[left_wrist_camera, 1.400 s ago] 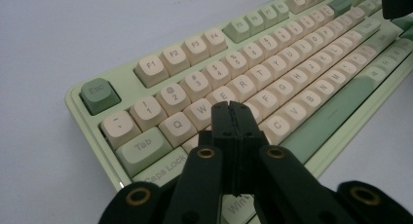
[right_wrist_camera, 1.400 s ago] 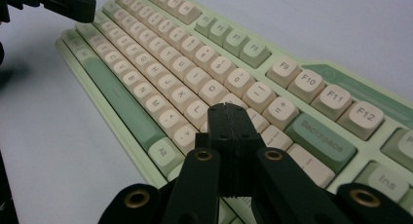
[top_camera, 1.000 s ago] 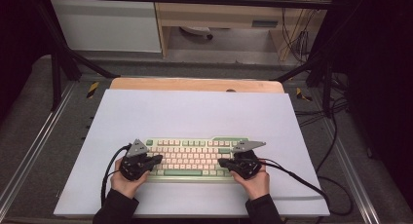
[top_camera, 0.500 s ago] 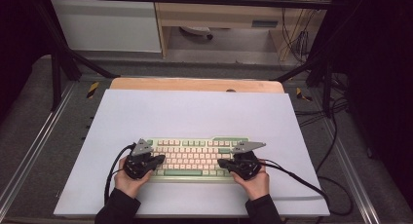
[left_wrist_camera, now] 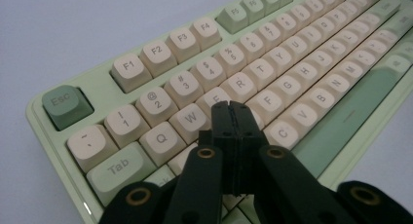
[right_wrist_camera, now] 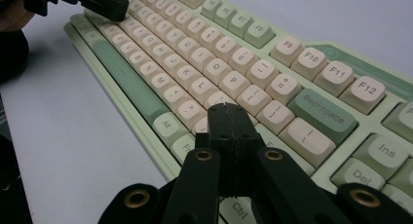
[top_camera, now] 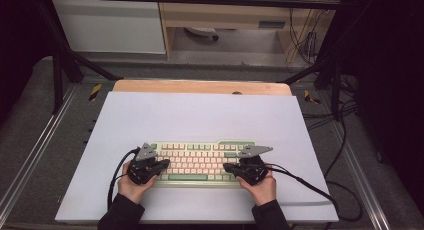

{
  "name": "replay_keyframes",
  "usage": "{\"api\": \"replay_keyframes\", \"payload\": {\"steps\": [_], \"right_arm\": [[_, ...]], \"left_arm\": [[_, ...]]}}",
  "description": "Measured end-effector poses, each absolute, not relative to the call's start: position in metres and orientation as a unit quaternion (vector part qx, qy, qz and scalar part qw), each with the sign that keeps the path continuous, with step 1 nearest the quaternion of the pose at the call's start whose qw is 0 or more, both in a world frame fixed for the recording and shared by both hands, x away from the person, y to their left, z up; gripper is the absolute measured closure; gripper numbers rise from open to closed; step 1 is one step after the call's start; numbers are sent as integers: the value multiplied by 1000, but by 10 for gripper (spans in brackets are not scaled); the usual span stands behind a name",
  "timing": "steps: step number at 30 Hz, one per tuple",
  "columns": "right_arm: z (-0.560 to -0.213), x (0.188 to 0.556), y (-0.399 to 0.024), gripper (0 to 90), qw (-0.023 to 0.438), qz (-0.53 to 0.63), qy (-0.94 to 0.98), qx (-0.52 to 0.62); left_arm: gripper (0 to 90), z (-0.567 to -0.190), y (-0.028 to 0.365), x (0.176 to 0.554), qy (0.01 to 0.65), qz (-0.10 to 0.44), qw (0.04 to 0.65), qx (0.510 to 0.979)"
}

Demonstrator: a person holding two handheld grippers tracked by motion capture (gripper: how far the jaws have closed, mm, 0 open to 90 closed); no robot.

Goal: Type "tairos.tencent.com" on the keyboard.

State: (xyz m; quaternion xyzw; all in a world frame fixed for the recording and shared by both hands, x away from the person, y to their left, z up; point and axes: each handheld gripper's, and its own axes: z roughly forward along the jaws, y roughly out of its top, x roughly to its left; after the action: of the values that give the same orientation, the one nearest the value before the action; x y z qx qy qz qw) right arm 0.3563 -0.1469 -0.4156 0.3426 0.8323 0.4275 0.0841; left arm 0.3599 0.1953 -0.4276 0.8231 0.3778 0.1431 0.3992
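Across the table, high view:
Surface: a pale sheet (top_camera: 200, 115) is laid over a wooden table (top_camera: 200, 86), whose far edge is left bare.
Keyboard: a green and cream keyboard (top_camera: 200, 162) is seen lying flat on the near half of the sheet, long side toward the person.
Left gripper: the left gripper (top_camera: 162, 165) is held at the keyboard's left end, tips over the keys, with a grey plate on top and a black cable looping off to the left.
Right gripper: the right gripper (top_camera: 227, 167) is held at the keyboard's right end, tips over the keys; its cable is trailed off to the right across the sheet.
Hands: both are wrapped round the gripper bodies, dark sleeves entering from the bottom edge.

Left gripper view:
Jaws: pressed together, nothing seen between them.
Tips: poised over the letter rows just right of W; contact with a key cannot be told.
Keys seen: Esc (left_wrist_camera: 63, 105), Tab (left_wrist_camera: 117, 168), the F-row and the green space bar (left_wrist_camera: 341, 119).

Right gripper view:
Jaws: closed flat against each other, nothing held.
Tips: set over the keys near the right end of the letter rows, below Backspace (right_wrist_camera: 324, 114).
Other gripper: seen at the top left corner, over the keyboard's far end.
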Motion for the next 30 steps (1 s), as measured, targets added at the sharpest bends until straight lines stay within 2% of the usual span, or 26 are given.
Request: {"api": "replay_keyframes", "payload": {"steps": [15, 30], "right_arm": [[-415, 356, -142, 900, 71, 436, 830, 341], [-419, 360, -116, 900, 58, 439, 836, 325]], "left_arm": [[900, -421, 202, 354, 378, 142, 414, 815], [900, -420, 207, 354, 381, 142, 418, 812]]}}
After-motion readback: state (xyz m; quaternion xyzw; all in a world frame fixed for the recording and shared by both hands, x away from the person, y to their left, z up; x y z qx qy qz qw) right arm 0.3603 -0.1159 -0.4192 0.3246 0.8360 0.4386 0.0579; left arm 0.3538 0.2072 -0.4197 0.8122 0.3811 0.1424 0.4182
